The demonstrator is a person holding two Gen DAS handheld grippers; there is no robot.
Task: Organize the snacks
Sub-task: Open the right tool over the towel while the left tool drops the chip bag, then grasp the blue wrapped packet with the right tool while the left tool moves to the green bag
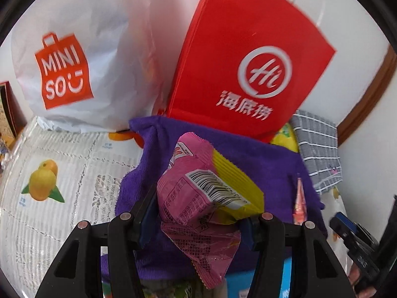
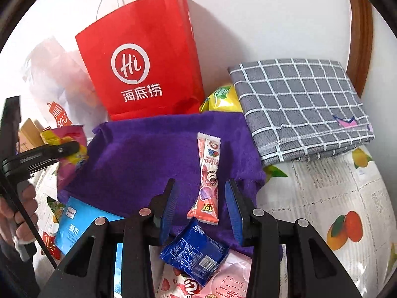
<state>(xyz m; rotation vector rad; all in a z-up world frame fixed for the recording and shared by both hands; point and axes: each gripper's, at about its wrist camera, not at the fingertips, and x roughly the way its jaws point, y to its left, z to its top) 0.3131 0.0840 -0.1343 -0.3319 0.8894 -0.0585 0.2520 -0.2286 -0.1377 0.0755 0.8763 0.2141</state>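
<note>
White wall behind; counter (image 2: 335, 188) under fruit-print cover. Purple towel (image 2: 139, 154) spread mid-counter, red Haidilao paper bag (image 2: 141, 57) at its far edge, white Miniso bag (image 1: 82, 57) left, grey checked cloth (image 2: 302, 109) right. Left gripper (image 1: 198, 213) clamps pink-yellow snack packet (image 1: 206, 191), raised over towel. Right gripper (image 2: 201, 208) wide, flanking pink candy stick (image 2: 207, 176) on towel, not touching. Blue wafer packet (image 2: 196, 250) near edge, partly cut off. Yellow packet (image 2: 222, 98) half hidden behind towel.

Two bags: one red paper bag (image 2: 141, 57), one white plastic bag (image 1: 82, 57). Two cloths: one purple cloth (image 2: 148, 154), one grey checked cloth (image 2: 302, 109).
</note>
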